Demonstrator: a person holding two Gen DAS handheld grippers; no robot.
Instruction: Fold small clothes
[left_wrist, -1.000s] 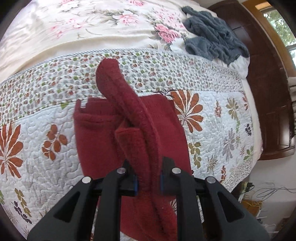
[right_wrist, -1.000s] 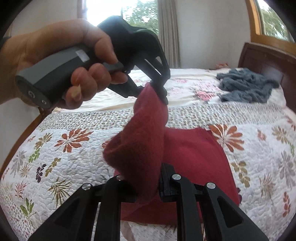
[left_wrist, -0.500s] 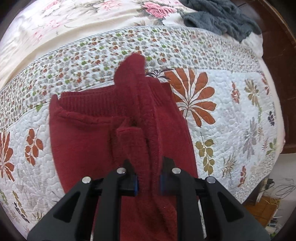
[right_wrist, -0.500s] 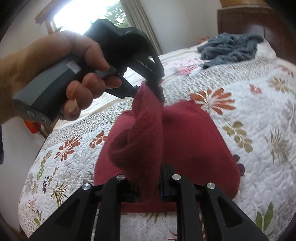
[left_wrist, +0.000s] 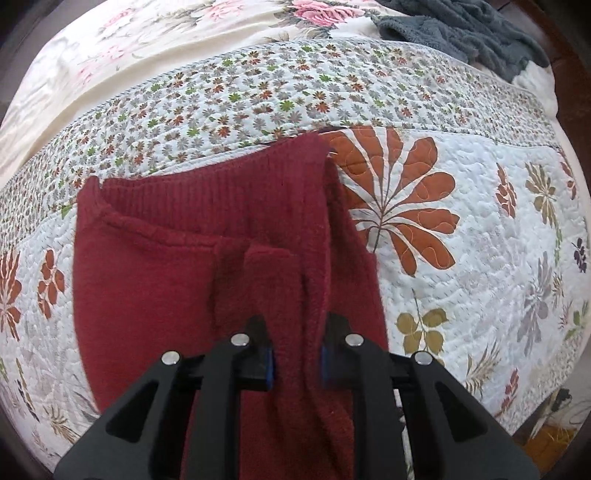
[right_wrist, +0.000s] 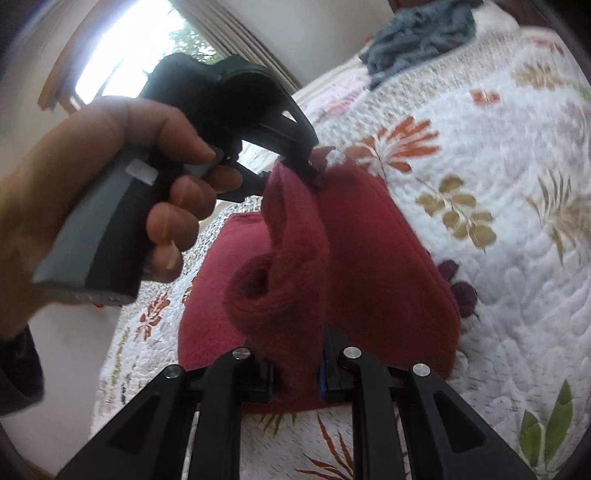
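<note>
Garment: the red fleece garment is lying partly flat on the quilt of the bed, with one raised strip being held up between both tools.
Left gripper: its fingers are pinching the strip, nearly shut on the cloth.
Right gripper: its fingers are clamping the strip's other end the same way.
Progress: judging by the lifted strip, a fold is under way; laying it down and smoothing are remaining.
Left view only: the ribbed waistband is showing.
Right view only: the person's hand is squeezing the left tool's handle; a grey garment is waiting farther off.
</note>
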